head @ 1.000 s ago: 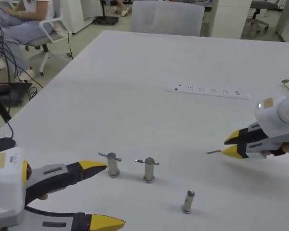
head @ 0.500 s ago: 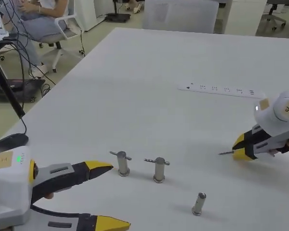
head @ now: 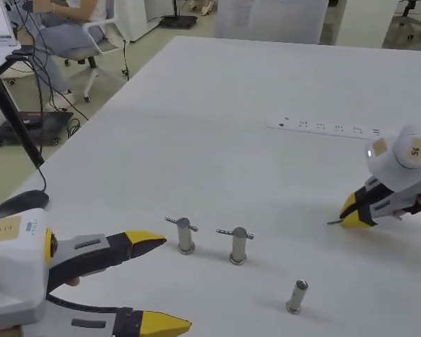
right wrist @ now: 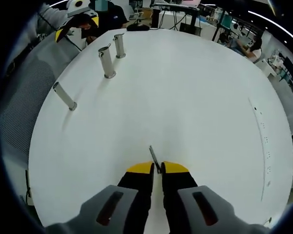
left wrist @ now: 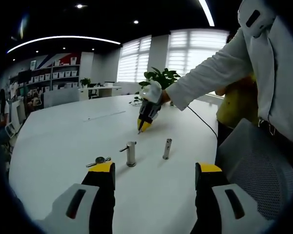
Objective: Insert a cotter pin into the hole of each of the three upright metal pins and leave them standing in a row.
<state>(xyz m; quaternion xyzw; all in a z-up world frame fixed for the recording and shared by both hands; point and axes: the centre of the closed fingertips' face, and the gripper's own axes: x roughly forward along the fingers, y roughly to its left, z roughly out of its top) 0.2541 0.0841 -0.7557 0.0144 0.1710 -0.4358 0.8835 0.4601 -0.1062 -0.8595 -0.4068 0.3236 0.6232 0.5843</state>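
Three cameras, one shared patch of desk [head: 217, 105].
The head camera looks forward and down from the near edge. The camera on the left claw [head: 177, 283] sits low, close to the desk top, and faces across it to the right. The camera on the right claw [head: 345, 219], just as low, faces back to the left. All three take in the metal pins [head: 238, 246], nearest from the left claw.

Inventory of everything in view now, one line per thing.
fitted pins: 2, silver, upright side by side, a cotter through each
bare pin: 1, silver, standing apart, nearer the person
cotter pin: 1, silver, held just above the table's right side
power strip: 1, white, far side
plant: 1, green, far edge
table: 1, white
left gripper: yellow tips, open
right gripper: yellow tips, shut on cotter pin
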